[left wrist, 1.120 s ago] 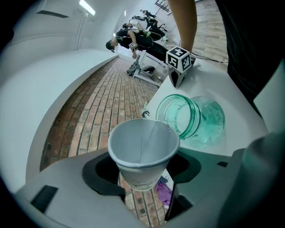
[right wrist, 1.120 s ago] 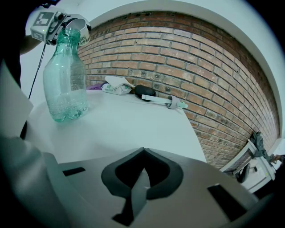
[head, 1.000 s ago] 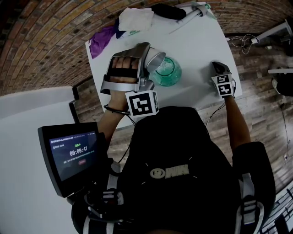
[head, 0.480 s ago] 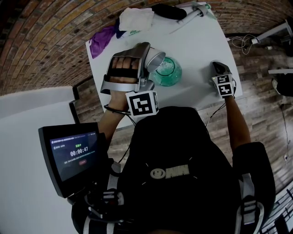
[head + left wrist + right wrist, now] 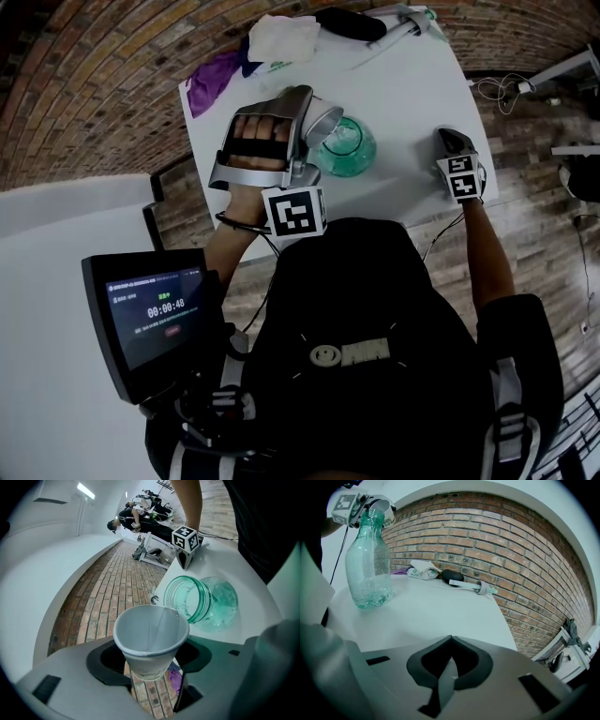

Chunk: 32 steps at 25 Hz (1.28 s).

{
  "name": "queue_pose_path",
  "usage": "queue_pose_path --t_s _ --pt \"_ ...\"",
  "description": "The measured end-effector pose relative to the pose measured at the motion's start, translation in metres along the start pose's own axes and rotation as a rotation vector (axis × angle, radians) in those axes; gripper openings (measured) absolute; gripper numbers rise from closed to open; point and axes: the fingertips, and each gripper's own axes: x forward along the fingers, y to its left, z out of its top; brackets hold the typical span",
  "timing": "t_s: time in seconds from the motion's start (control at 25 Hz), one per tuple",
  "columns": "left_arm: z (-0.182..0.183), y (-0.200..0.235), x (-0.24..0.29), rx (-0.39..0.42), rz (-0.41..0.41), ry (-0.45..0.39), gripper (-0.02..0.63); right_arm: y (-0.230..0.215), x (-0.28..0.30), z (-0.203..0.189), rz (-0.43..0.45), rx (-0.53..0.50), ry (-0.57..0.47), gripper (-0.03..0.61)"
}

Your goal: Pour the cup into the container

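My views bend hard toward dark round edges; a ceiling strip [image 5: 86,490] glares, and the bottle [image 5: 369,559] casts a soft shadow.

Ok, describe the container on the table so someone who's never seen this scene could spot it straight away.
Find the white table. In its near half, apart from the cloths at the far end, stands the bottle, with a paper cup held at its mouth. It is the only see-through, green-tinted thing on the table, upright and with no cap.
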Motion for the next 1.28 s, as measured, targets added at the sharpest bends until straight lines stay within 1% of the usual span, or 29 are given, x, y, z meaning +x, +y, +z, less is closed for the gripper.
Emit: queue_pose_path --t_s 0.4,0.72,0.84,1.08,1.28 --pt "-0.0005 0.0 -0.0004 0.031 0.018 0.0 0.299 0.001 0.001 -0.0006 -0.002 0.0 -0.001 0.003" --pt "0.001 0.0015 -0.0008 0.037 0.029 -0.006 0.299 0.0006 0.0005 -0.0013 -0.003 0.0 -0.004 0.003" --pt "0.0043 0.0001 -0.001 0.021 0.028 -0.026 0.299 0.0004 0.0 -0.0013 -0.004 -0.001 -0.003 0.003" --pt "0.0027 0.0013 -0.0021 0.048 0.035 -0.023 0.299 0.0017 0.0003 -0.001 -0.005 -0.001 -0.004 0.003" --pt "0.002 0.0036 -0.0016 0.049 0.046 -0.018 0.299 0.0013 0.001 -0.0007 -0.004 -0.001 -0.004 0.003"
